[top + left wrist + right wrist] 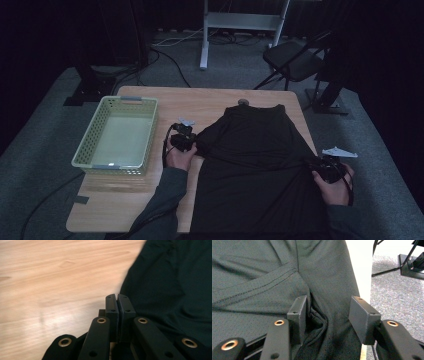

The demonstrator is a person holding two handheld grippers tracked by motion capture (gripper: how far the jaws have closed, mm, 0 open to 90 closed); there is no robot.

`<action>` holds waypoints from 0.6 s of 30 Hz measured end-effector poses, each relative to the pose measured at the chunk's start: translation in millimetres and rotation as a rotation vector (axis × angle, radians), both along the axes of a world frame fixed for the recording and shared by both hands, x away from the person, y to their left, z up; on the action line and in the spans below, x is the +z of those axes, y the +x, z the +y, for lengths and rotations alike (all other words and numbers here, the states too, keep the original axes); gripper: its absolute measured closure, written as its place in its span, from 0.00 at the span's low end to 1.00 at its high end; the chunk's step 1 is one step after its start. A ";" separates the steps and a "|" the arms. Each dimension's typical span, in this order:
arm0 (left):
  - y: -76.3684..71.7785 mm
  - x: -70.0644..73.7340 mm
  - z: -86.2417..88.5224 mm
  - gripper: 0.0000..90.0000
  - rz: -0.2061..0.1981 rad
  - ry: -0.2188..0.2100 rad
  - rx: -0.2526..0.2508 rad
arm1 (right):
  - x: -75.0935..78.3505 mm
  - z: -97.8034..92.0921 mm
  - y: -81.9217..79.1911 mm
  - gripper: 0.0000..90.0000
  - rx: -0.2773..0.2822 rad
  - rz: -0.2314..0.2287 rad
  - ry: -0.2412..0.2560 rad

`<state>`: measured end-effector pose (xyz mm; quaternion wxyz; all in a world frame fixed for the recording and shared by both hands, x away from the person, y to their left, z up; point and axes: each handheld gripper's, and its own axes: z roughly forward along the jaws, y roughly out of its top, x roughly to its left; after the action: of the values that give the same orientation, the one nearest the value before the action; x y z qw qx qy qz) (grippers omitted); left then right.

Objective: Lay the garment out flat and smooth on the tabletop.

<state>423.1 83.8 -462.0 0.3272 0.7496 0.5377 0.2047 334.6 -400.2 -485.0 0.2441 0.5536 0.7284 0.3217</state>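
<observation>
- Black T-shirt (255, 165) spread flat on wooden table (145, 200), reaching from far edge to near edge, between both grippers.
- Left gripper (117, 300) with jaws pressed together, pads meeting along a thin seam; shirt edge (175, 285) just beside and to the right of the tips; bare wood to the left and ahead; whether any cloth is caught between the pads cannot be told.
- In the high view, left gripper (187, 140) at the shirt's left sleeve edge, held by left hand (179, 157).
- Right gripper (328, 315) with jaws wide apart, a bunched fold of shirt fabric (317, 322) between them, nothing clamped; stitched hem seam (259, 283) beyond the left finger; table edge and grey carpet (394, 297) beyond the right finger.
- In the high view, right gripper (320, 167) at the shirt's right side, near the table edge, held by right hand (336, 187).
- Pale green perforated basket (117, 136) well apart, on the far side of the left gripper from the shirt.
</observation>
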 end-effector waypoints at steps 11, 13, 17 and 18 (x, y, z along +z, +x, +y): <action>16.8 -5.8 30.1 0.91 0.027 0.000 0.115 | 0.0 -0.1 0.0 0.54 0.000 0.000 0.000; 12.3 -2.7 31.9 0.85 0.011 -0.030 0.101 | 0.0 0.0 0.0 0.54 0.000 0.001 0.000; 0.9 3.4 28.3 0.79 -0.023 -0.050 0.060 | 0.0 0.1 -0.1 0.54 -0.001 0.000 -0.001; -1.5 3.9 26.7 0.78 -0.027 -0.051 0.053 | 0.0 0.3 -0.2 0.54 -0.002 0.000 -0.001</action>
<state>421.6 110.5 -458.1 0.3479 0.7237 0.5579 0.2098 334.4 -399.9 -484.9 0.2449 0.5540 0.7281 0.3209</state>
